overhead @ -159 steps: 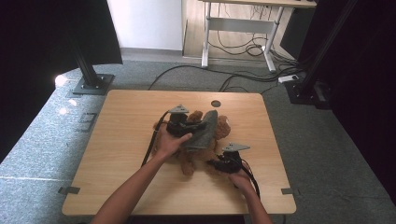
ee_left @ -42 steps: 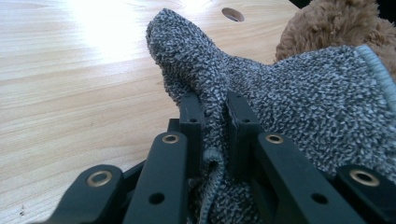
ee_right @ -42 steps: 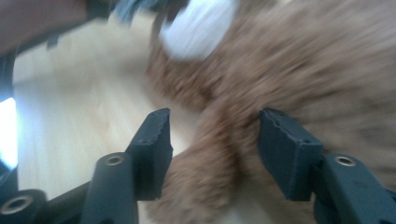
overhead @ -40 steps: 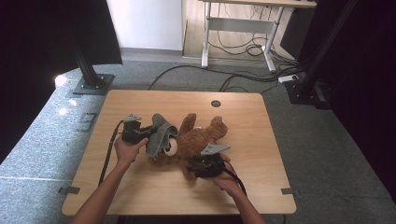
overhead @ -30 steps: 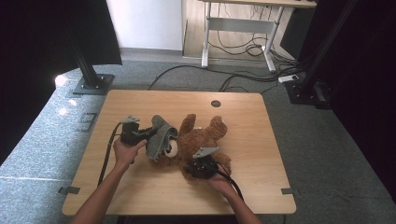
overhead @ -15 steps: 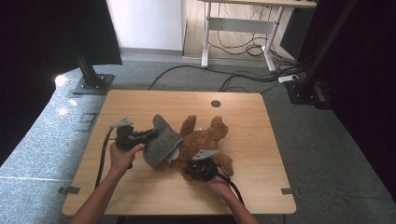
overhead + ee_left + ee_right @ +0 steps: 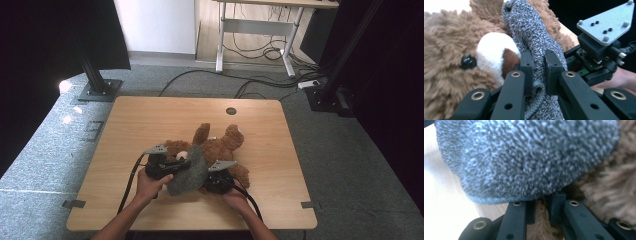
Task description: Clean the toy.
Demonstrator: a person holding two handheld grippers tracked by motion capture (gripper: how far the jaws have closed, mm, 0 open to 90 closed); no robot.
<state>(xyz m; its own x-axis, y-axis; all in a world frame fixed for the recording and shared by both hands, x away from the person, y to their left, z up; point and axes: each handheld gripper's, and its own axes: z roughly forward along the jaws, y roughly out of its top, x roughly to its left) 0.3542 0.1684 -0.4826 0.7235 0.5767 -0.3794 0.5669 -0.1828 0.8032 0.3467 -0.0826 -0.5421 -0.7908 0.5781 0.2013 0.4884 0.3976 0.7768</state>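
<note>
High view: a brown plush teddy bear (image 7: 215,150) lies on its back near the middle of the light wooden table (image 7: 150,115), with a grey knitted fabric piece (image 7: 187,170) draped over its head end at about 7 o'clock from its body. Left gripper (image 7: 182,162), at 9 o'clock of the fabric, is clenched on a fold of that knit; the left gripper view shows the fold pinched between its black jaws beside the bear's white muzzle (image 7: 494,50). Right gripper (image 7: 212,182), at 5 o'clock of the fabric, is clamped on brown fur under the knit's edge
</note>
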